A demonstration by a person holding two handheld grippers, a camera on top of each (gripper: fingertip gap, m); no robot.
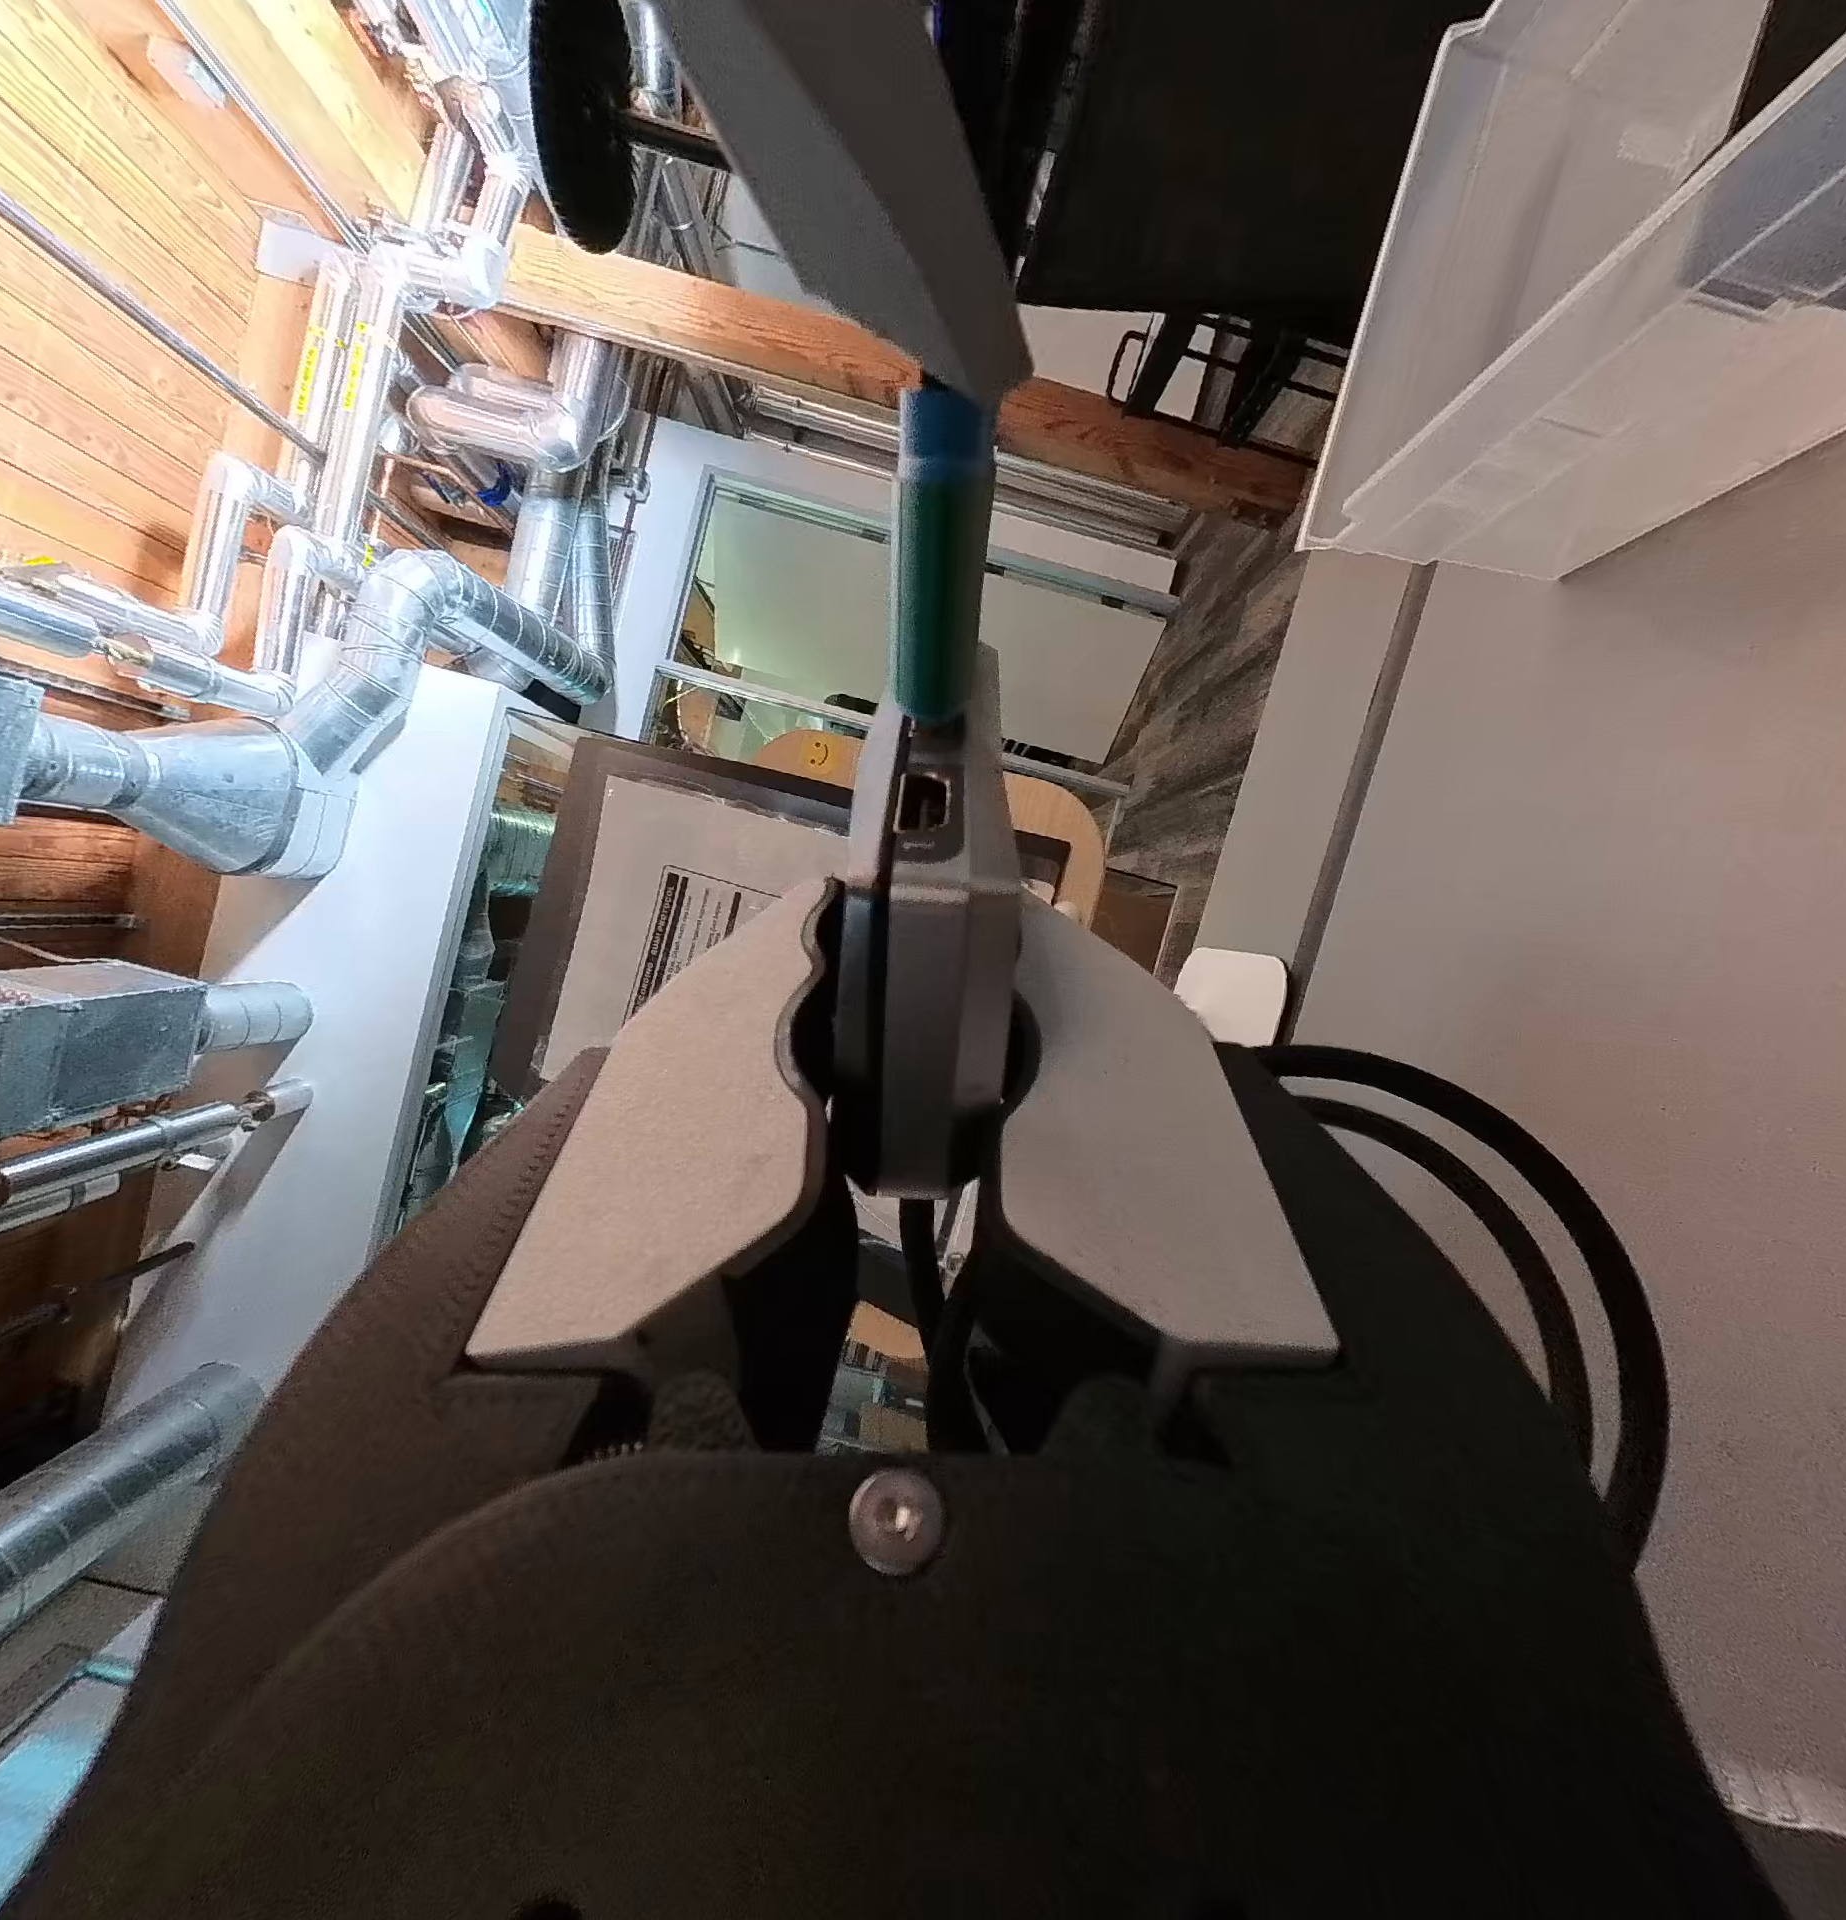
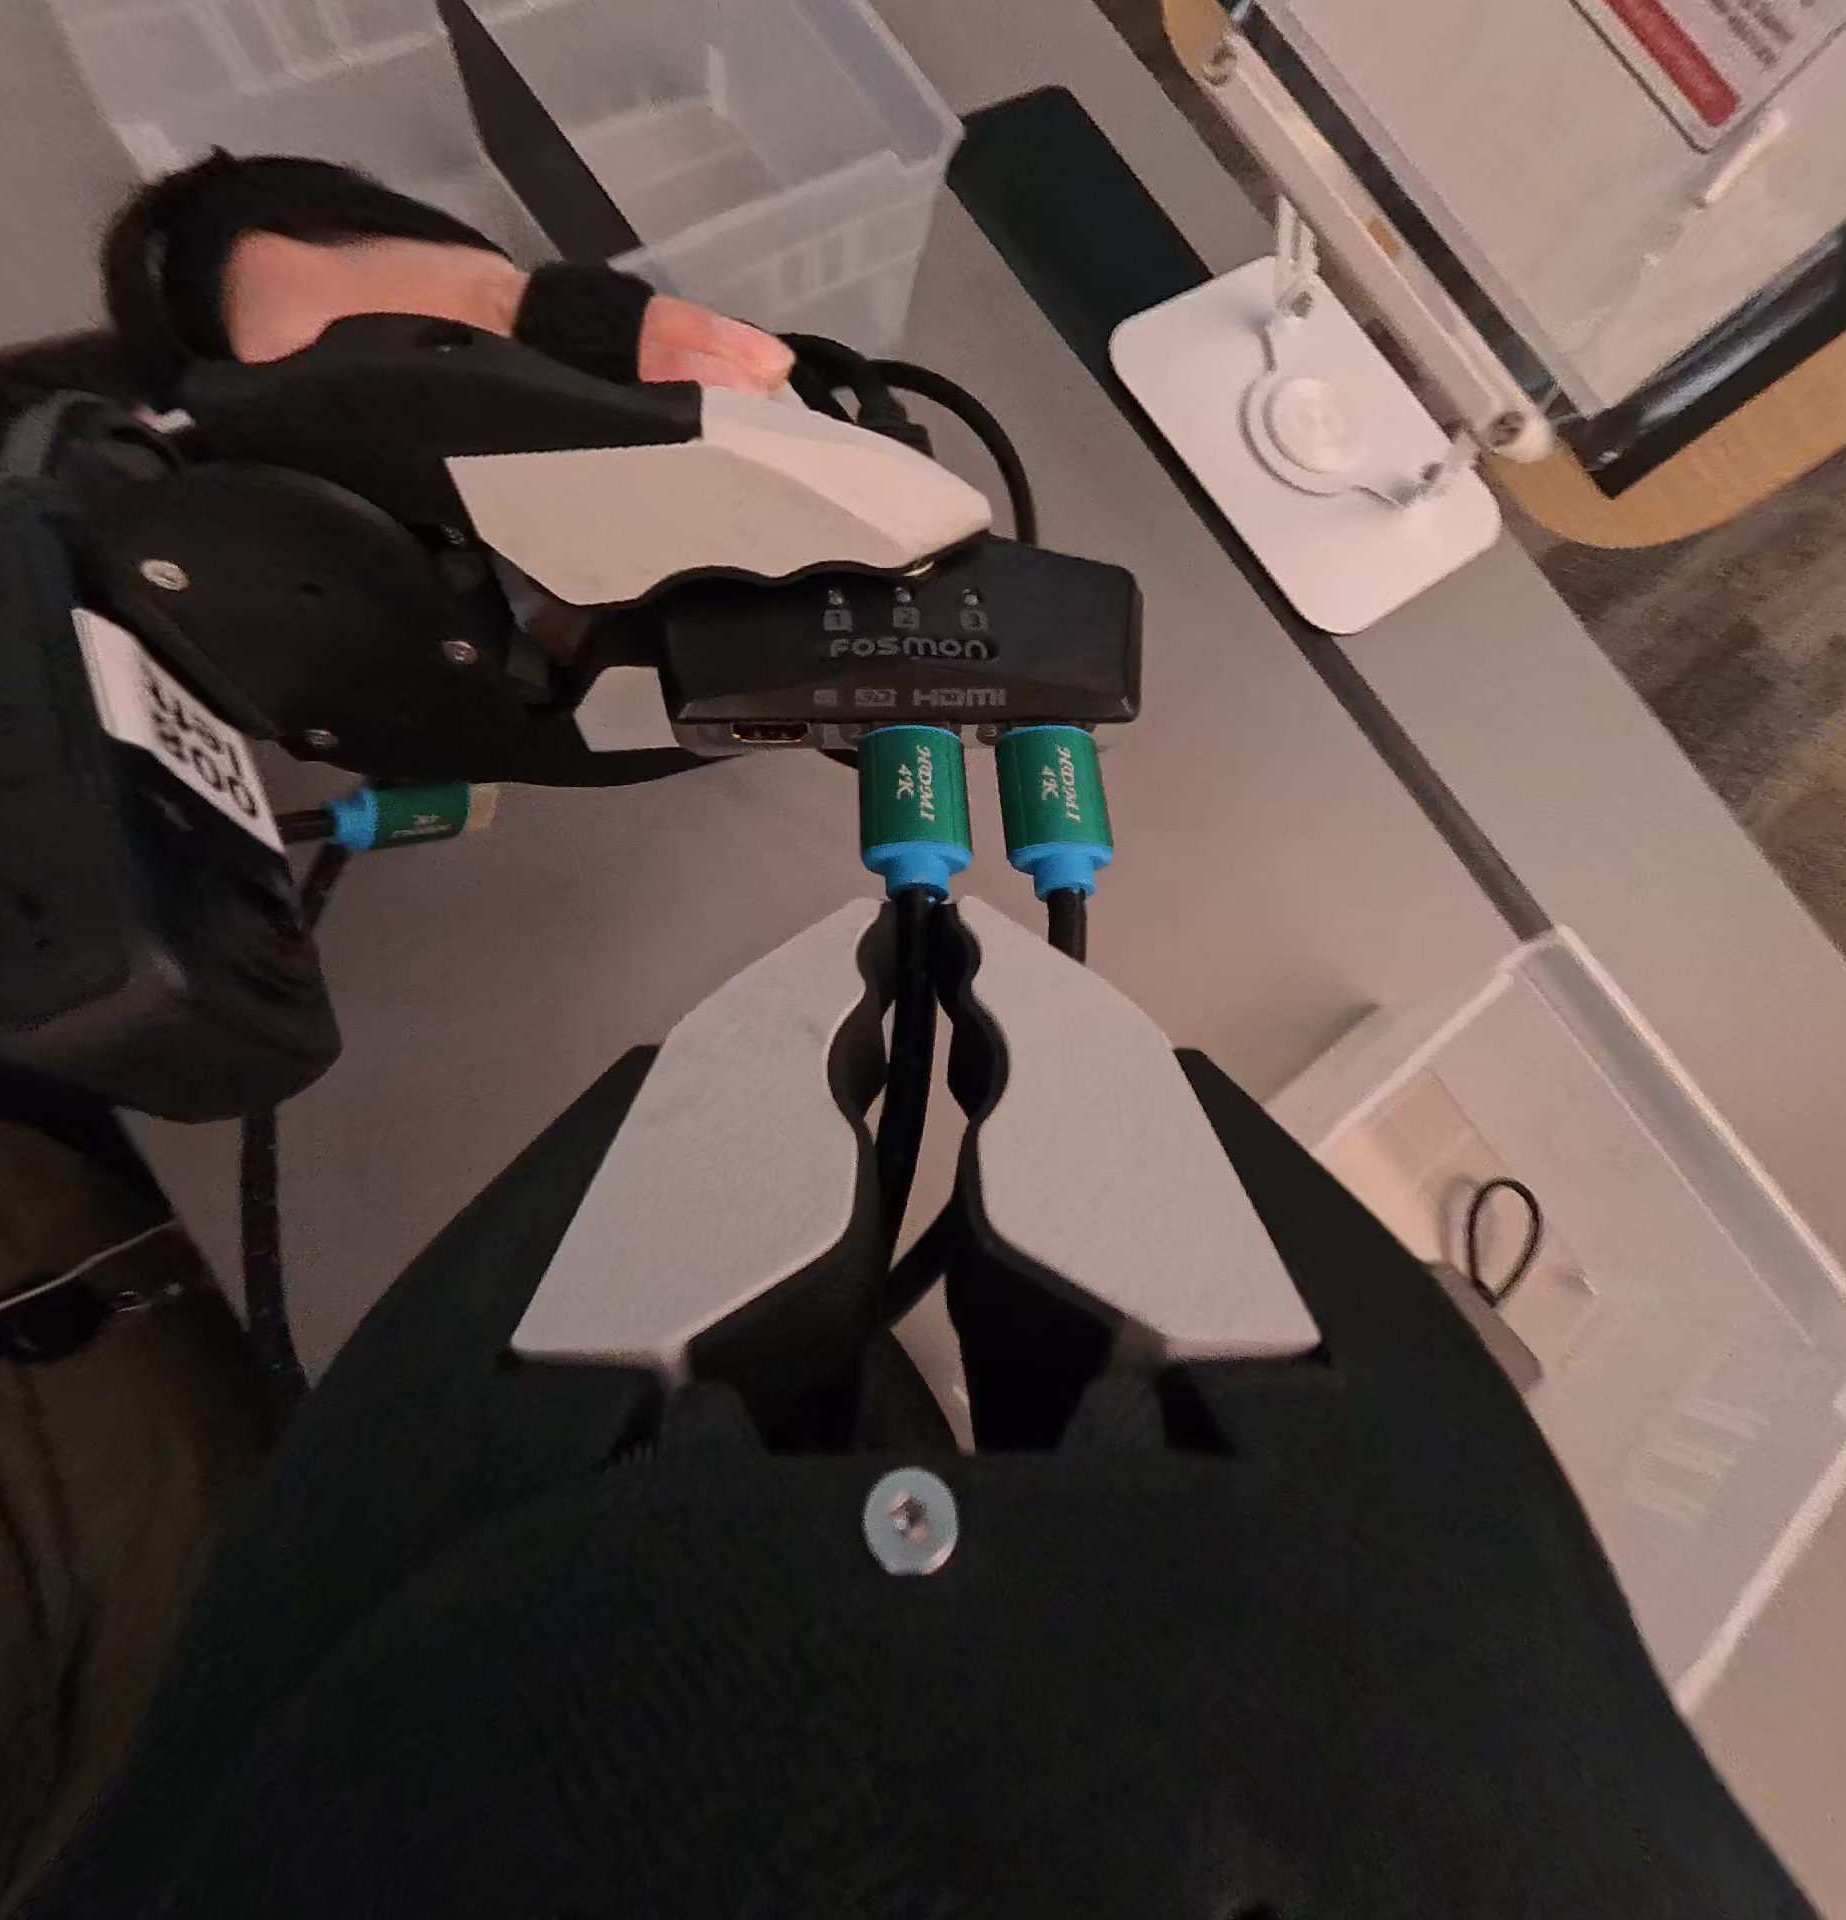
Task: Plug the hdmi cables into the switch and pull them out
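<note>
My left gripper is shut on the black HDMI switch, held edge-on above the grey table. In the right wrist view the switch has two green plugs with blue collars in it, the middle one and the right one. The left port is empty. My right gripper is shut on the black cable just behind the middle plug. A third green plug lies loose on the table below the left gripper's upper finger. One plug shows in the left wrist view.
Clear plastic bins stand at the table's far side and at the right, the latter holding a small black loop. A white stand base sits by the table edge. Black cable loops lie behind the left gripper.
</note>
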